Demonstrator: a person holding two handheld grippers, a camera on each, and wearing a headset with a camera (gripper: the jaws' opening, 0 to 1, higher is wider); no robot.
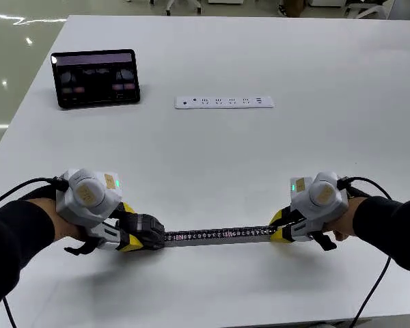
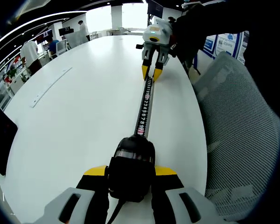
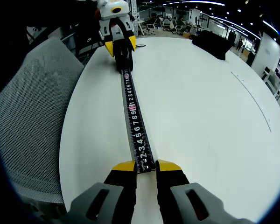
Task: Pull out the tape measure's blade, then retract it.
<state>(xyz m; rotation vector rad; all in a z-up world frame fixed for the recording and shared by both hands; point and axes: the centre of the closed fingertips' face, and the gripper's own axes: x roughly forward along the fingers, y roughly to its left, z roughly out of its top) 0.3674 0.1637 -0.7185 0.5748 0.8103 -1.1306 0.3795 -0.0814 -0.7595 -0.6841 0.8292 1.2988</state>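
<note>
The left gripper point(image 2: 130, 171) has its 2 yellow-tipped jaws closed on the black tape measure case point(image 2: 131, 154), 1 jaw on each side, with the case sitting on the white table point(image 1: 260, 157) near the person's edge. Across from it, the right gripper point(image 3: 146, 167) has its jaws drawn narrow and pinches the free end of the blade point(image 3: 133, 112), whose tip lies right between the yellow tips.

Between the 2 grippers the blade runs straight and flat along the tabletop, printed digits facing up, from the mouth of the case to the right gripper. In the head view the 2 hands are well apart, the left gripper point(image 1: 133, 236) low on the left and the right gripper point(image 1: 280, 229) low on the right, with the blade point(image 1: 219, 235) bridging them.

By the look of it, step 1 of 2 is done or nearly so: a fair stretch of blade is out. Whether it will be drawn further I cannot say. Step 2, letting the blade back into the case, is not yet done.

Farther up the table lie a power strip point(image 1: 223, 102) and a dark tablet point(image 1: 96, 77), well clear of the work. A grey mesh chair point(image 2: 238, 140) stands just off the table's edge.
</note>
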